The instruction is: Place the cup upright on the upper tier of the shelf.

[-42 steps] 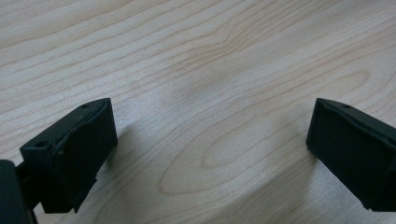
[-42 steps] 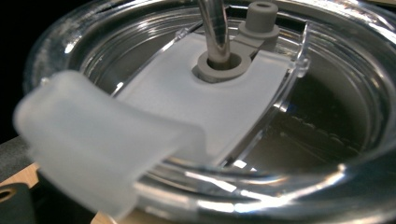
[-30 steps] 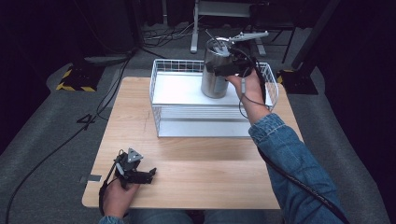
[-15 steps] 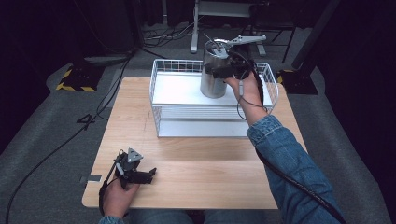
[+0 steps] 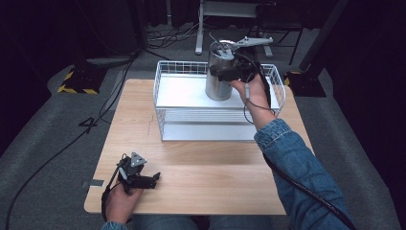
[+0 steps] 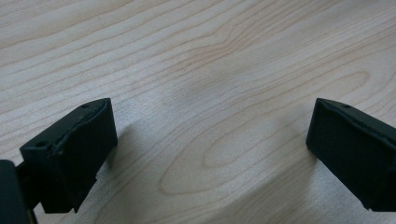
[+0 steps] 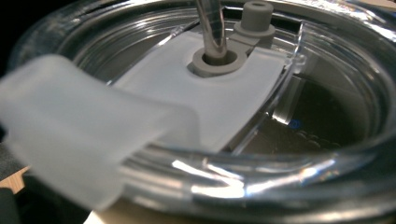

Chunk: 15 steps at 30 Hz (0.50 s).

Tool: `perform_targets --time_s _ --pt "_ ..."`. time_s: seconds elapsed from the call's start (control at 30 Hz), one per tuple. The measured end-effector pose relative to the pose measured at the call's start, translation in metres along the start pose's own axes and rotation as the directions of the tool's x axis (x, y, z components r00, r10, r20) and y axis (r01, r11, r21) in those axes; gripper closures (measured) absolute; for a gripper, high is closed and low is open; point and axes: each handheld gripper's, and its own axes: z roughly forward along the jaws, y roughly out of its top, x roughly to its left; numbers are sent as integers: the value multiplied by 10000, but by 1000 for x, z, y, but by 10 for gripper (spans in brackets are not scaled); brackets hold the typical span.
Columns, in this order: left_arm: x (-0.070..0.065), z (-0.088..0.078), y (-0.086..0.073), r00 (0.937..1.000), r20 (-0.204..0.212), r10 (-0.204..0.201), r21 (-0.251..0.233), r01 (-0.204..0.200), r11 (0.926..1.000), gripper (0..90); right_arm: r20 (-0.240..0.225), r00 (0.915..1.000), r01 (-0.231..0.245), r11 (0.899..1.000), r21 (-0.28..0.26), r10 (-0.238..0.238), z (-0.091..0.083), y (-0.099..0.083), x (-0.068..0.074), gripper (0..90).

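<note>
Left gripper sits low on the wooden table near its front left corner, held by the person's left hand, grey three-cornered plate on top. In the left gripper view its two black jaws stand wide apart with bare wood grain between them, nothing held. Mid-table toward the back is a white wire basket with a white floor; a cable trails off the table's left side over the grey floor. Inside the basket, right of center, a steel tumbler stands upright or close to it; whether its base touches the basket floor cannot be told. The right gripper is at the tumbler's upper part, held by the right hand with a denim sleeve behind it. Right gripper view is very close on the tumbler's clear lid, with a white flap, a grey grommet, and a metal straw through it. Right jaws are not visible there and are hidden in the high view, so cannot tell if they clamp the tumbler.
</note>
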Motion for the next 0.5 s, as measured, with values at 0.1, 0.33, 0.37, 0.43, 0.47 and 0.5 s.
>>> perform_targets --time_s 0.1,0.33,0.37,0.43,0.47,0.5 --pt "0 0 0 10000 -1 -5 -5 5 10000 24 -31 10000 -29 10000 6 29 -2 0 1 0" --pt "0 0 0 10000 12 -57 -12 57 10000 23 3 10000 3 9999 -153 -3 -20 -2 3 0" --pt "0 0 0 10000 13 -36 3 36 10000 23 -19 10000 -33 9997 -233 32 -25 -4 2 0" --pt "0 0 0 10000 14 -30 7 30 10000 24 -73 10000 -62 9995 -298 60 -30 -5 2 0" --pt "0 0 0 10000 3 -12 -10 12 10000 23 -97 9999 -61 9995 -325 58 -33 -5 2 0" --pt "0 0 0 10000 4 -10 -7 10 10000 23 -125 9999 -12 9993 -381 8 -37 -6 1 0"
